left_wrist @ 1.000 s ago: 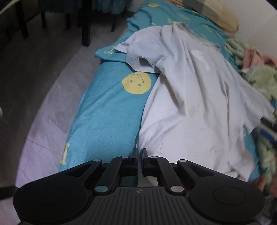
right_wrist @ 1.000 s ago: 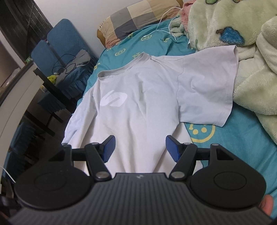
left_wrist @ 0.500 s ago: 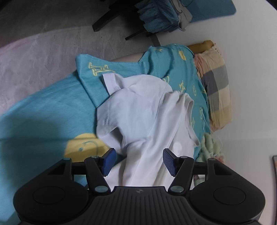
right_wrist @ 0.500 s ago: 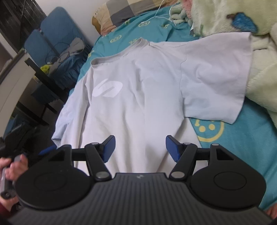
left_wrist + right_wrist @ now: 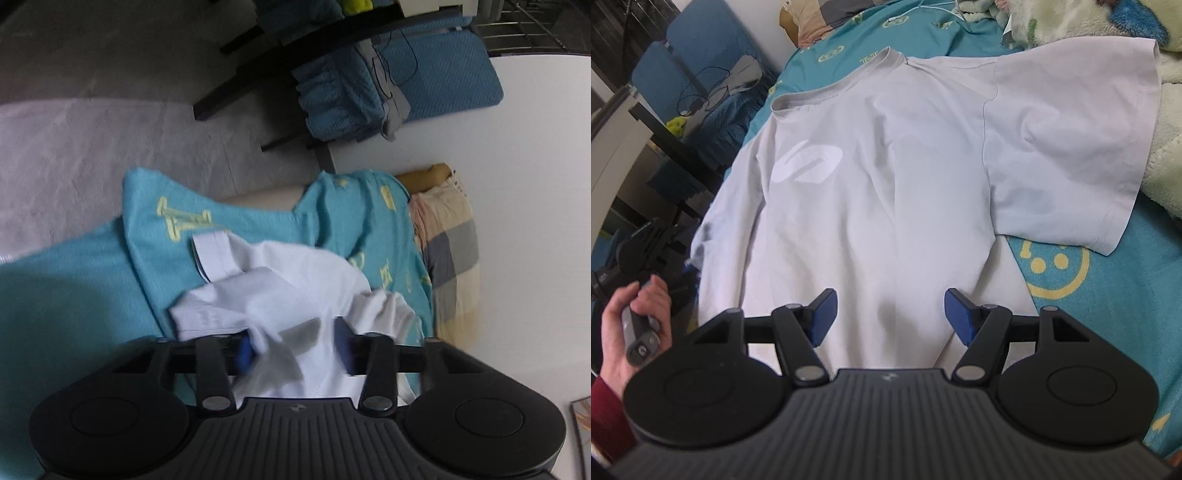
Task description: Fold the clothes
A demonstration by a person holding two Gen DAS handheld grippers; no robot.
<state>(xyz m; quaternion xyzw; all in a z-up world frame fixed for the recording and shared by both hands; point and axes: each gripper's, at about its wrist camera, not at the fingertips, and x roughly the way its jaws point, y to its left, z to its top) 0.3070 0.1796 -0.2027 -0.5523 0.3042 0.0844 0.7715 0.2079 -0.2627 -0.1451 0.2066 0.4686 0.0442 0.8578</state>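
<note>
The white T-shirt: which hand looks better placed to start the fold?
Probably the left: its tool is open around the bunched sleeve of the T-shirt. The right tool hovers open over the flat lower body.

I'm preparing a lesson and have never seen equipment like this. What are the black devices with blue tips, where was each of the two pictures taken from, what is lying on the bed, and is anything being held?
No robot here: a person carries a hand-held two-finger gripper in each hand, each with a fisheye camera looking along its fingers. One picture comes from the left gripper, the other from the right gripper. In the right view, the person's left hand grips its handle.

On the turquoise bedsheet lies a white T-shirt, front up, one sleeve spread flat. A fleecy green blanket lies beside it, and a checked pillow sits at the bed's head.

Both grippers are open. Bunched shirt cloth lies between the left one's fingers, not clamped; that picture is blurred. The right one holds nothing.
</note>
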